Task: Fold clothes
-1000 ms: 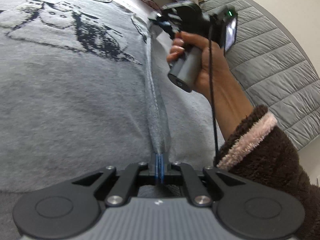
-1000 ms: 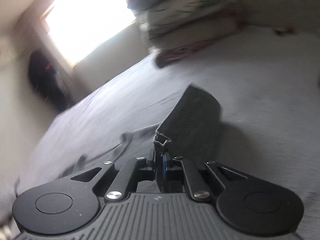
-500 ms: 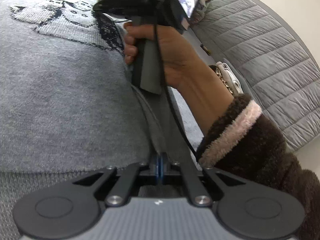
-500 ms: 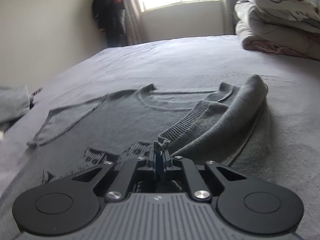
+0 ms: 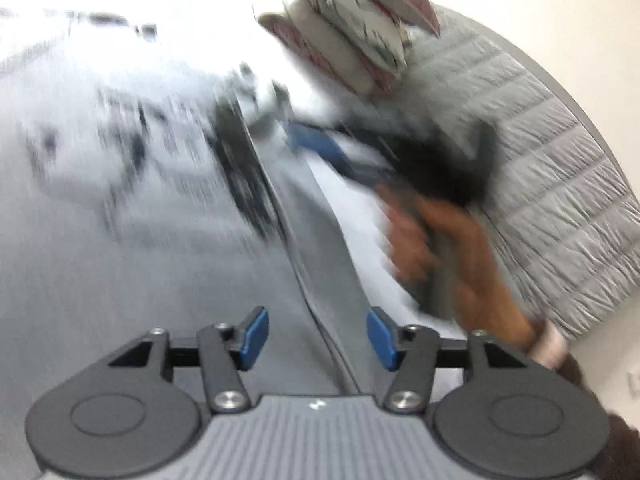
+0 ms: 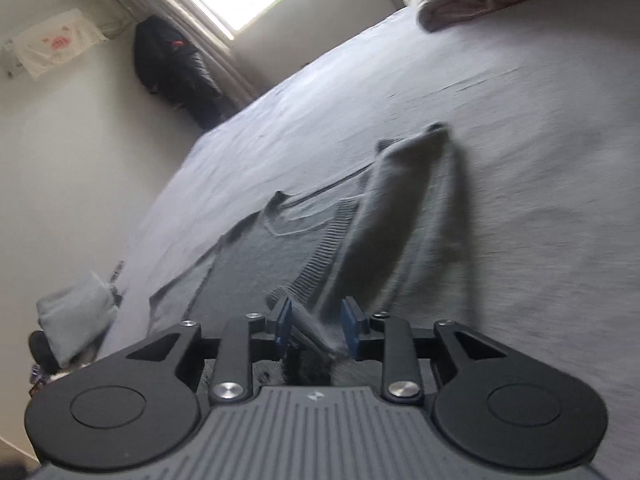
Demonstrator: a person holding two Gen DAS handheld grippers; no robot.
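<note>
Left hand-held gripper (image 5: 316, 334) opening wide above the grey sweater (image 5: 120, 272), pads clear of it, right hand-held gripper (image 6: 316, 320) opening, folded sleeve (image 6: 400, 208) slack between its pads, sweater flat on the bed (image 6: 540, 160), pillows (image 5: 344, 28) beyond

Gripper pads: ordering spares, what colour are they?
Blue pads, clearest in the left wrist view.
</note>
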